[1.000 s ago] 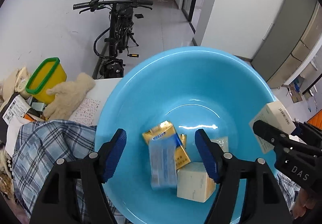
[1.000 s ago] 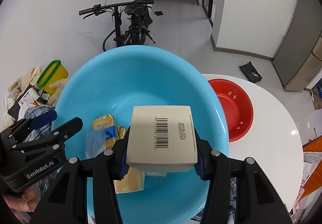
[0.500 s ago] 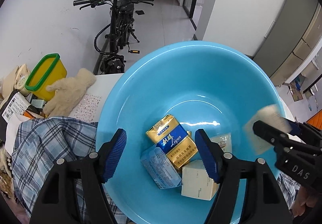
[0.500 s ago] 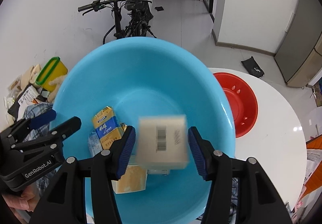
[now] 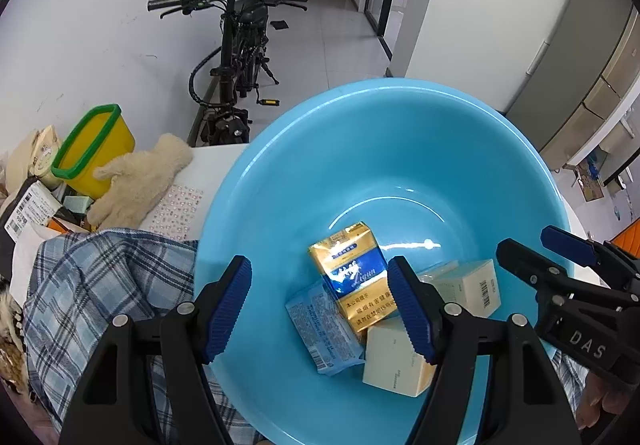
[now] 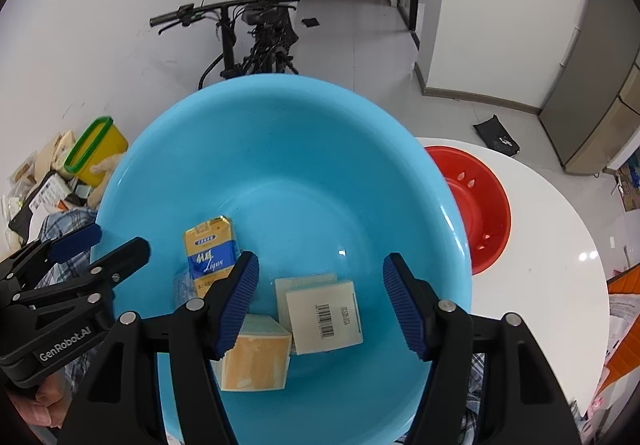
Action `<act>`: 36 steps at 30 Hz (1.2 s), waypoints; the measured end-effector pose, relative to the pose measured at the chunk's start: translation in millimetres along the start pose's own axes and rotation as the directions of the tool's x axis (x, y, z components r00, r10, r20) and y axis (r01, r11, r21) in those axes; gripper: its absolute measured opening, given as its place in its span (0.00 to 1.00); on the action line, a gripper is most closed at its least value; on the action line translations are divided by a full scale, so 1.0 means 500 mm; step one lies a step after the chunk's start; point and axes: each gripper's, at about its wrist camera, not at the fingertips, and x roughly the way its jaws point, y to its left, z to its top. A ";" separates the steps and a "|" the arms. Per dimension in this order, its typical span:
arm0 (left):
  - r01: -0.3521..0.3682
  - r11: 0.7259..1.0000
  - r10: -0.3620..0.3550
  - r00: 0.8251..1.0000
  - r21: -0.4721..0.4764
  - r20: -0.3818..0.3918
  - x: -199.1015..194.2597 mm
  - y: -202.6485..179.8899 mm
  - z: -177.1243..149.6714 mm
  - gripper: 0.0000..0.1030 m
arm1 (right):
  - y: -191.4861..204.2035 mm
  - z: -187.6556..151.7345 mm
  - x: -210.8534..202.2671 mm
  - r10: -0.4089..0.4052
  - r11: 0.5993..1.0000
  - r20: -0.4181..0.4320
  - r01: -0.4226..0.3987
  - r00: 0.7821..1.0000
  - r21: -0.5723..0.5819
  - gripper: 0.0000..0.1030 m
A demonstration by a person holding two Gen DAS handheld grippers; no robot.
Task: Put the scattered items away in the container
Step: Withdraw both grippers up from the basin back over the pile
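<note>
Both the left gripper [image 5: 320, 305] and the right gripper [image 6: 318, 299] hung spread and empty over the glossy blue plastic basin [image 6: 280, 149]. Inside lay a barcoded cardboard box [image 6: 324, 319], a second box [image 6: 256, 359], a shiny gold-and-blue pack [image 6: 210, 253] and a crinkly blue packet [image 5: 324, 329]. Loose clutter beside a fuzzy glove [image 5: 140, 181] apparently remained.
</note>
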 end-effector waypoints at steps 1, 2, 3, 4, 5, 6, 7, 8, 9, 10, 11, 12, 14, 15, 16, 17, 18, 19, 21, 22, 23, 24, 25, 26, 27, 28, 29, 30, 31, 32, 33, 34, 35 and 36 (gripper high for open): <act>-0.003 1.000 0.002 1.000 0.006 0.012 -0.002 0.001 -0.001 0.71 | -0.003 0.000 -0.001 0.001 1.000 0.009 -0.001 1.000 0.005 0.64; -0.005 1.000 0.005 1.000 0.010 0.026 -0.005 0.003 -0.001 0.71 | -0.005 0.000 -0.003 0.002 1.000 0.019 -0.002 1.000 0.009 0.68; -0.005 1.000 0.005 0.999 0.009 0.041 -0.007 0.005 -0.001 0.71 | -0.006 0.000 -0.005 0.001 1.000 0.029 -0.002 1.000 0.011 0.71; -0.001 1.000 0.001 0.998 0.003 0.056 -0.009 0.008 -0.001 0.74 | -0.007 0.000 -0.007 0.000 1.000 0.041 -0.001 0.999 0.012 0.72; 0.006 1.000 -0.006 0.997 -0.009 0.073 -0.011 0.012 -0.001 0.77 | -0.007 0.000 -0.010 0.002 1.000 0.053 -0.002 0.999 0.012 0.72; 0.014 1.000 -0.012 0.996 -0.022 0.092 -0.014 0.016 -0.001 0.82 | -0.008 0.001 -0.014 0.006 1.000 0.067 -0.007 0.998 0.013 0.74; 0.022 0.999 -0.018 0.994 -0.033 0.112 -0.018 0.020 -0.001 0.82 | -0.009 0.001 -0.018 0.011 1.000 0.081 -0.012 0.997 0.014 0.75; 0.028 0.999 -0.022 0.990 -0.042 0.137 -0.023 0.024 -0.001 0.82 | -0.009 0.001 -0.022 0.018 1.000 0.097 -0.019 0.995 0.014 0.80; 0.031 0.998 -0.023 0.987 -0.047 0.161 -0.028 0.026 -0.001 0.82 | -0.010 0.000 -0.027 0.023 1.000 0.115 -0.025 0.993 0.014 0.82; 0.032 0.998 -0.023 0.983 -0.047 0.184 -0.034 0.027 -0.001 0.82 | -0.010 0.000 -0.031 0.027 0.999 0.137 -0.029 0.990 0.014 0.82; 0.032 0.999 -0.023 0.977 -0.042 0.213 -0.042 0.027 -0.001 0.82 | -0.010 -0.001 -0.037 0.030 0.999 0.164 -0.033 0.986 0.014 0.84; 0.029 0.999 -0.019 0.969 -0.035 0.246 -0.051 0.026 -0.003 0.82 | -0.010 -0.002 -0.042 0.031 0.999 0.190 -0.034 0.981 0.014 0.87; 0.004 1.000 0.000 0.941 -0.010 0.340 -0.075 0.023 -0.010 0.82 | -0.007 -0.008 -0.058 0.022 1.000 0.258 -0.023 0.966 0.002 0.89; -0.017 1.000 0.015 0.920 0.002 0.392 -0.088 0.021 -0.015 0.83 | -0.004 -0.010 -0.067 0.012 1.000 0.298 -0.010 0.955 -0.007 0.89; -0.037 0.999 0.031 0.898 0.005 0.438 -0.099 0.020 -0.021 0.87 | 0.000 -0.014 -0.078 0.003 1.000 0.349 0.004 0.937 -0.019 0.89; -0.048 0.999 0.041 0.874 0.001 0.484 -0.111 0.020 -0.027 0.89 | 0.004 -0.020 -0.090 -0.002 0.999 0.403 0.017 0.915 -0.034 0.91; -0.043 0.999 0.037 0.852 -0.001 0.522 -0.123 0.022 -0.033 0.91 | 0.007 -0.026 -0.102 -0.003 0.998 0.452 0.028 0.892 -0.048 0.97; -0.024 1.000 0.019 0.831 0.001 0.556 -0.134 0.024 -0.039 0.93 | 0.012 -0.031 -0.113 -0.002 0.998 0.496 0.036 0.869 -0.059 1.00; 0.024 1.000 -0.021 0.789 0.003 0.614 -0.155 0.032 -0.050 1.00 | 0.018 -0.043 -0.137 0.001 0.997 0.580 0.047 0.815 -0.068 1.00; 0.039 0.999 -0.029 0.760 -0.001 0.649 -0.166 0.035 -0.057 1.00 | 0.020 -0.047 -0.147 0.007 0.997 0.609 0.041 0.793 -0.065 1.00; 0.050 0.999 -0.030 0.733 -0.010 0.680 -0.176 0.039 -0.062 1.00 | 0.020 -0.049 -0.155 0.013 0.998 0.629 0.032 0.777 -0.060 1.00; 0.060 0.998 -0.031 0.713 -0.016 0.700 -0.184 0.044 -0.066 1.00 | 0.020 -0.048 -0.161 0.014 0.998 0.641 0.025 0.768 -0.051 1.00; 0.072 0.997 -0.035 0.699 -0.022 0.714 -0.190 0.049 -0.068 1.00 | 0.021 -0.047 -0.164 0.009 0.999 0.648 0.023 0.762 -0.040 1.00; 0.081 0.996 -0.037 0.693 -0.027 0.720 -0.194 0.052 -0.068 1.00 | 0.023 -0.046 -0.166 0.002 0.999 0.653 0.025 0.757 -0.032 1.00; 0.086 0.996 -0.040 0.693 -0.028 0.720 -0.196 0.054 -0.067 1.00 | 0.024 -0.046 -0.169 -0.004 0.999 0.660 0.029 0.751 -0.028 1.00; 0.090 0.996 -0.044 0.692 -0.025 0.720 -0.198 0.057 -0.067 1.00 | 0.025 -0.046 -0.171 -0.009 0.999 0.668 0.036 0.744 -0.026 1.00; 0.088 0.996 -0.047 0.688 -0.019 0.724 -0.201 0.059 -0.068 1.00 | 0.027 -0.046 -0.172 -0.013 0.999 0.674 0.042 0.739 -0.027 1.00; 0.077 0.997 -0.046 0.681 -0.010 0.730 -0.204 0.058 -0.070 1.00 | 0.029 -0.047 -0.173 -0.017 0.998 0.680 0.049 0.733 -0.028 1.00; 0.062 0.998 -0.040 0.677 -0.002 0.735 -0.206 0.055 -0.072 1.00 | 0.031 -0.048 -0.173 -0.020 0.998 0.685 0.055 0.728 -0.030 1.00; 0.044 0.999 -0.034 0.673 0.006 0.739 -0.207 0.051 -0.073 1.00 | 0.034 -0.049 -0.173 -0.022 0.998 0.691 0.061 0.722 -0.032 1.00; 0.028 1.000 -0.028 0.668 0.013 0.743 -0.206 0.047 -0.075 1.00 | 0.037 -0.051 -0.174 -0.024 0.997 0.698 0.067 0.716 -0.034 1.00; 0.017 1.000 -0.026 0.664 0.020 0.747 -0.206 0.044 -0.078 1.00 | 0.038 -0.055 -0.176 -0.023 0.997 0.704 0.070 0.709 -0.037 1.00; 0.014 1.000 -0.030 0.660 0.028 0.750 -0.207 0.038 -0.082 1.00 | 0.037 -0.061 -0.181 -0.019 0.997 0.708 0.070 0.706 -0.043 1.00; 0.018 0.999 -0.040 0.659 0.038 0.751 -0.207 0.032 -0.085 1.00 | 0.039 -0.063 -0.182 -0.015 0.996 0.710 0.069 0.704 -0.048 1.00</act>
